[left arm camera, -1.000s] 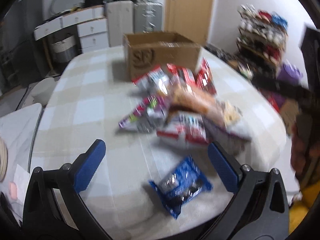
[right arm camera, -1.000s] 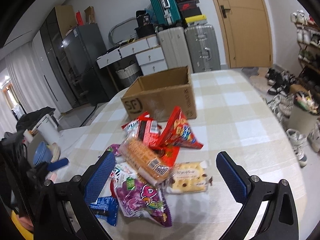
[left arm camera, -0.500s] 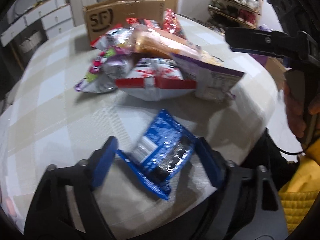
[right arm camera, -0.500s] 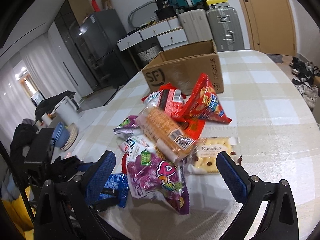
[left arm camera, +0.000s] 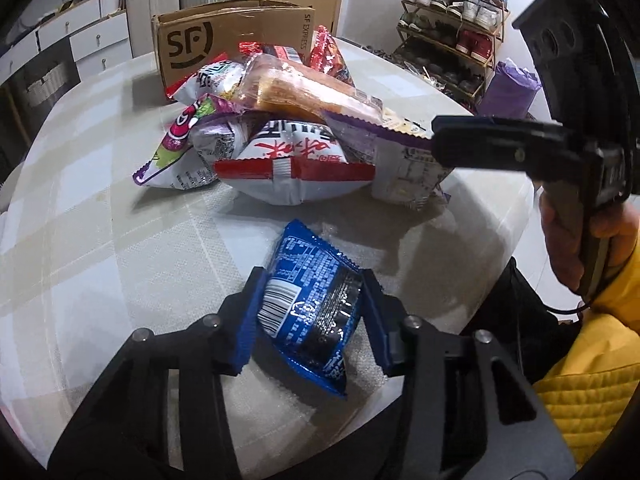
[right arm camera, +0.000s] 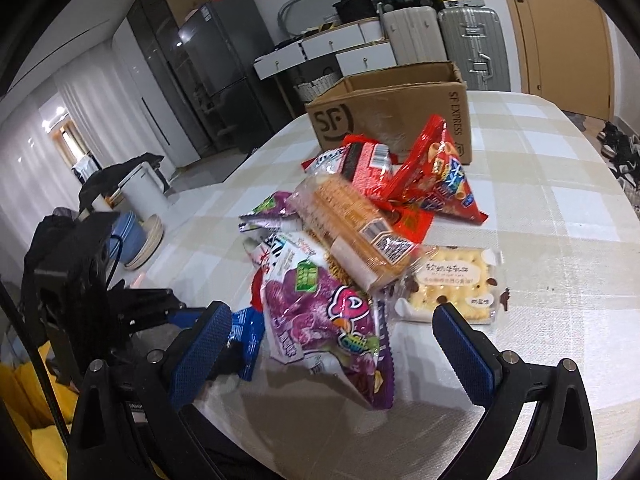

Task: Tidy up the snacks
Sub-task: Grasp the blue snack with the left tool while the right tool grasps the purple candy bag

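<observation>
Gripping now: the left gripper (left arm camera: 310,314) has its two blue pads closed against both sides of a crinkled blue foil snack packet (left arm camera: 310,308), which lies flat on the table.
Left gripper seen from the right wrist: its black body (right arm camera: 132,312) is at the near left edge of the table, and a corner of the blue packet (right arm camera: 250,338) shows beside it.
Right gripper: the right gripper (right arm camera: 332,354) hangs wide open with nothing between its blue pads, above the near end of the snack pile.
Landmark: the brown cardboard box printed "SF" (left arm camera: 236,38), open at the top, stands at the far side of the table.
Table: a round table with a beige and white checked cloth (left arm camera: 80,208).
Blue packet place: on the side of the pile away from the box, apart from the pile, close to the table edge.
Snack pile: it lies just in front of the box, some bags resting on others.
Top of pile: a long clear pack of orange crackers (right arm camera: 352,232).
Nearest to the box: a red triangular foil bag (right arm camera: 436,172), touching or almost touching the box wall.
Farther from the box: a purple grape candy bag (right arm camera: 324,316) and a white bag with red band (left arm camera: 296,168).
Beside the purple bag: a clear pack of pale biscuits (right arm camera: 452,284).
</observation>
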{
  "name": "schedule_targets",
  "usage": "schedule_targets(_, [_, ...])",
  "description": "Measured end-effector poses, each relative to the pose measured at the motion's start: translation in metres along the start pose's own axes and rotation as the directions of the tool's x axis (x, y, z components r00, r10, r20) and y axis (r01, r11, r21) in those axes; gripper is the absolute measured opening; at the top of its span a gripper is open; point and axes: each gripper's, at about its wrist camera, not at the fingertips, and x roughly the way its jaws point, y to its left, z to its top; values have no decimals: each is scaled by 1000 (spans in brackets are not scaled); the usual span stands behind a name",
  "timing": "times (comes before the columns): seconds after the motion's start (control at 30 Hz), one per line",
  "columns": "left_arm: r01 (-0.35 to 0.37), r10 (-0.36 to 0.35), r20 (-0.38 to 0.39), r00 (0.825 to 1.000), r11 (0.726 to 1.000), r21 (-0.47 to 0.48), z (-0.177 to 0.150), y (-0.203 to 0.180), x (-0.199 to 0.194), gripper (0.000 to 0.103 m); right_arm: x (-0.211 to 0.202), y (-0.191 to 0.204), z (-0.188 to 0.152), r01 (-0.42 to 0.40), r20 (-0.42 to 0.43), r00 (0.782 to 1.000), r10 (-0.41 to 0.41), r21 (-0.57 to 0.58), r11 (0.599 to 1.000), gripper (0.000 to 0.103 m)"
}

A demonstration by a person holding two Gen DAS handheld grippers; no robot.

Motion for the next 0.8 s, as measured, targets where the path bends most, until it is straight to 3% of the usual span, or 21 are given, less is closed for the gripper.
schedule_targets(0.07, [-5,5,6,1000,1000,-18,0,4,-3,43,3,0,-1,-1,-9,1000,1,-2,1000,102])
schedule_targets(0.2, [-6,7,25,1000,999,-44,0,10,-13,43,11,0,-3,-27,-42,999,28,11,1000,89])
schedule_targets(0.37, [-12,18,73,997,997,-74,0,14,-29,43,26,3,-5,-26,-74,997,28,19,999,84])
schedule_targets(0.57, [-1,17,129,991,992,-123,0,25,-49,43,44,7,-7,14,-117,993,-14,6,1000,67])
schedule_targets(0.6, [2,15,132,991,992,-130,1,26,-51,43,45,8,-8,26,-113,993,-26,-2,1000,56])
schedule_targets(0.8, [-7,48,181,982,976,-218,10,40,-73,43,44,1,-7,2,-93,996,1,29,1000,46])
